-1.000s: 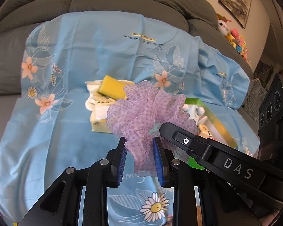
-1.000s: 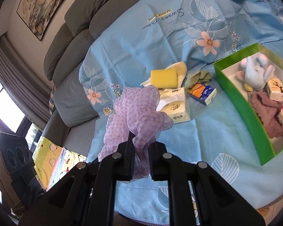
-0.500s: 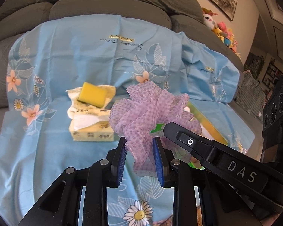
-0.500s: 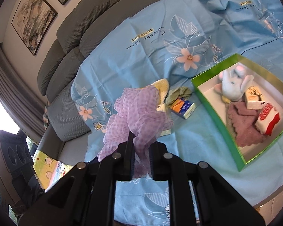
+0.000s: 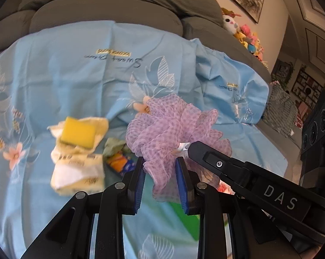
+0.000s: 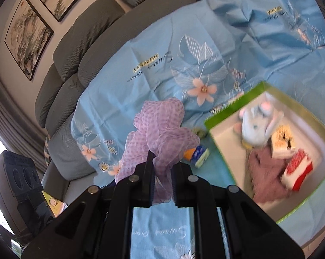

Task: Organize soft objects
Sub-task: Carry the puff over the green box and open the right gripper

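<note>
Gripping lilac mesh pouf (image 5: 173, 129), both tools clamped, nearer green box (image 6: 231, 116) now (mid-air).

Right gripper (image 6: 162, 168) clamping purple mesh scarf (image 6: 160, 133) (bunched), green box (image 6: 300, 210) beside

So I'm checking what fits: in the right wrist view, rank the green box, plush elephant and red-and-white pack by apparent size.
1. green box
2. plush elephant
3. red-and-white pack, though blur and its nearer position make this close.
</note>
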`<state>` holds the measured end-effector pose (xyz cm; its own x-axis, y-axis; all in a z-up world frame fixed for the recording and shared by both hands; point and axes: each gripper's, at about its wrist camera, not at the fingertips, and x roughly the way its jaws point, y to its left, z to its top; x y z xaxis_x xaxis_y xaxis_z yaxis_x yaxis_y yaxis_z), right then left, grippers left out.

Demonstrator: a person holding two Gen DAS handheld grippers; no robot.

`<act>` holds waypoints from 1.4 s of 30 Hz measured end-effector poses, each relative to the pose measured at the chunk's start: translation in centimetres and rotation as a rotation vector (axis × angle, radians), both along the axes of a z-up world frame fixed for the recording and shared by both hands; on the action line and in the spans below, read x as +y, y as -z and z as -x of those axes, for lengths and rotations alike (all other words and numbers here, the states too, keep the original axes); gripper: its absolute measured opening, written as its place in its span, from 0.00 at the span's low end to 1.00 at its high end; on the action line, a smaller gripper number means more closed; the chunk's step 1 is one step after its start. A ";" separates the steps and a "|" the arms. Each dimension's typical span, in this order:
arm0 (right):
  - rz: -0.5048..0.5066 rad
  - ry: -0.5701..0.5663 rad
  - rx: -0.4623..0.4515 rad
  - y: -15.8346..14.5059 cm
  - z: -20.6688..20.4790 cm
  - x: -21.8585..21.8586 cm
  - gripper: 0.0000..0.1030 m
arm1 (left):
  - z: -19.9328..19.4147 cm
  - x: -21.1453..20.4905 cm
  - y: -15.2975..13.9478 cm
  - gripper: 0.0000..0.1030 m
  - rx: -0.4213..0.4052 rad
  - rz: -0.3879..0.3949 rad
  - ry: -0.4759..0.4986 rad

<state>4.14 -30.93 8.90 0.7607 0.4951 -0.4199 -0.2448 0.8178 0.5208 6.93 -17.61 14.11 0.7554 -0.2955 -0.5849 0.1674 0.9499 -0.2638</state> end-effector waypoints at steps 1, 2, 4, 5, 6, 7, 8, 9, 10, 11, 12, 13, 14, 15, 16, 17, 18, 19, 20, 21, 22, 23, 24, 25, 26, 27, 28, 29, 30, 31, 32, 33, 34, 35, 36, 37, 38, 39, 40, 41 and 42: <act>0.004 0.008 -0.002 -0.2 -0.5 -0.4 0.14 | -0.5 -0.3 0.1 0.28 0.002 0.001 0.005; 0.006 0.017 -0.006 -0.4 -0.9 -0.7 0.14 | -1.1 -0.6 0.2 0.28 0.007 0.003 0.013; 0.016 0.039 -0.006 -0.3 -1.9 -1.5 0.14 | -2.2 -1.4 0.9 0.28 0.023 0.014 0.035; 0.020 0.049 -0.003 -0.2 -2.2 -1.9 0.14 | -2.6 -1.8 1.3 0.28 0.030 0.018 0.047; 0.022 0.059 0.001 0.1 -2.5 -2.4 0.14 | -3.1 -2.2 1.7 0.28 0.039 0.021 0.061; 0.021 0.067 0.007 0.4 -2.9 -2.9 0.14 | -3.5 -2.8 2.3 0.28 0.050 0.026 0.074; 0.016 0.076 0.017 0.9 -3.2 -3.5 0.14 | -4.0 -3.2 2.7 0.28 0.060 0.030 0.084; 0.008 0.090 0.029 1.4 -3.4 -4.1 0.14 | -4.3 -3.7 3.2 0.28 0.071 0.035 0.095; 0.005 0.103 0.038 1.8 -3.6 -4.6 0.14 | -4.8 -4.2 3.8 0.28 0.086 0.041 0.107; 0.006 0.115 0.045 2.2 -3.9 -5.0 0.14 | -5.1 -4.6 4.2 0.28 0.099 0.043 0.117; 0.009 0.128 0.052 2.5 -4.1 -5.4 0.14 | -5.6 -5.2 4.8 0.28 0.115 0.043 0.131; 0.011 0.141 0.060 2.9 -4.3 -5.9 0.14 | -5.8 -5.6 5.1 0.28 0.123 0.039 0.137; 0.008 0.154 0.073 3.3 -4.6 -6.3 0.14 | -6.0 -6.0 5.4 0.28 0.127 0.033 0.142; 0.000 0.164 0.085 3.8 -4.8 -6.7 0.14 | -6.1 -6.4 5.8 0.28 0.132 0.027 0.148; -0.013 0.170 0.100 4.3 -5.1 -7.3 0.14 | -6.3 -6.9 6.2 0.28 0.141 0.023 0.157; -0.025 0.176 0.113 4.8 -5.4 -7.7 0.14 | -6.5 -7.2 6.6 0.28 0.150 0.024 0.162; -0.034 0.184 0.127 5.2 -5.5 -8.1 0.14 | -6.6 -7.5 6.9 0.28 0.161 0.029 0.168; -0.038 0.196 0.140 5.7 -5.7 -8.5 0.14 | -6.8 -7.8 7.4 0.28 0.174 0.035 0.180; -0.038 0.209 0.148 6.0 -5.7 -8.8 0.14 | -7.0 -8.2 7.7 0.28 0.184 0.039 0.188; -0.033 0.223 0.156 6.2 -5.8 -9.0 0.14 | -7.0 -8.5 8.1 0.28 0.192 0.045 0.197; -0.024 0.241 0.167 6.5 -5.9 -9.3 0.14 | -7.1 -8.8 8.3 0.28 0.199 0.048 0.205; -0.021 0.251 0.173 6.7 -6.0 -9.5 0.14 | -7.2 -9.0 8.6 0.28 0.205 0.048 0.209; -0.019 0.260 0.182 6.9 -6.0 -9.7 0.14 | -7.3 -9.3 8.9 0.28 0.211 0.047 0.213; -0.016 0.272 0.191 7.2 -6.1 -10.0 0.14 | -7.4 -9.6 9.1 0.28 0.216 0.046 0.217; -0.015 0.282 0.200 7.4 -6.2 -10.3 0.14 | -7.4 -9.8 9.2 0.28 0.220 0.045 0.221; -0.016 0.288 0.208 7.7 -6.3 -10.5 0.14 | -7.5 -10.0 9.4 0.28 0.225 0.046 0.228; -0.018 0.294 0.215 7.8 -6.3 -10.7 0.14 | -7.6 -10.1 9.6 0.28 0.228 0.047 0.230; -0.019 0.302 0.221 8.0 -6.3 -11.0 0.14 | -7.6 -10.3 9.7 0.28 0.231 0.046 0.233; -0.019 0.311 0.226 8.1 -6.3 -11.2 0.14 | -7.7 -10.4 9.9 0.28 0.237 0.047 0.236; -0.018 0.317 0.230 8.2 -6.4 -11.3 0.14 | -7.9 -10.7 10.1 0.28 0.242 0.047 0.239; -0.018 0.323 0.236 8.4 -6.5 -11.5 0.14 | -8.0 -10.9 10.2 0.28 0.245 0.047 0.241; -0.018 0.329 0.242 8.5 -6.5 -11.6 0.14 | -8.0 -11.0 10.4 0.28 0.250 0.046 0.245; -0.020 0.335 0.250 8.7 -6.6 -11.8 0.14 | -8.1 -11.2 10.6 0.28 0.254 0.045 0.249; -0.021 0.339 0.257 8.9 -6.6 -12.0 0.14 | -8.1 -11.4 10.7 0.28 0.257 0.044 0.253; -0.024 0.346 0.266 9.1 -6.7 -12.2 0.14 | -8.1 -11.5 10.9 0.28 0.259 0.042 0.256; -0.025 0.353 0.272 9.2 -6.8 -12.4 0.14 | -8.1 -11.7 10.9 0.28 0.254 0.031 0.258; -0.022 0.363 0.277 9.3 -6.8 -12.6 0.14 | -8.1 -11.9 10.9 0.28 0.249 0.022 0.259; -0.019 0.370 0.282 9.4 -6.9 -12.8 0.14 | -8.1 -12.1 11.0 0.28 0.246 0.016 0.263; -0.019 0.378 0.289 9.6 -6.9 -13.0 0.14 | -8.1 -12.3 11.1 0.28 0.250 0.016 0.268; -0.022 0.380 0.294 9.7 -7.0 -13.1 0.14 | -8.2 -12.4 11.2 0.28 0.254 0.019 0.272; -0.026 0.382 0.298 9.8 -7.0 -13.3 0.14 | -8.2 -12.5 11.3 0.28 0.256 0.021 0.274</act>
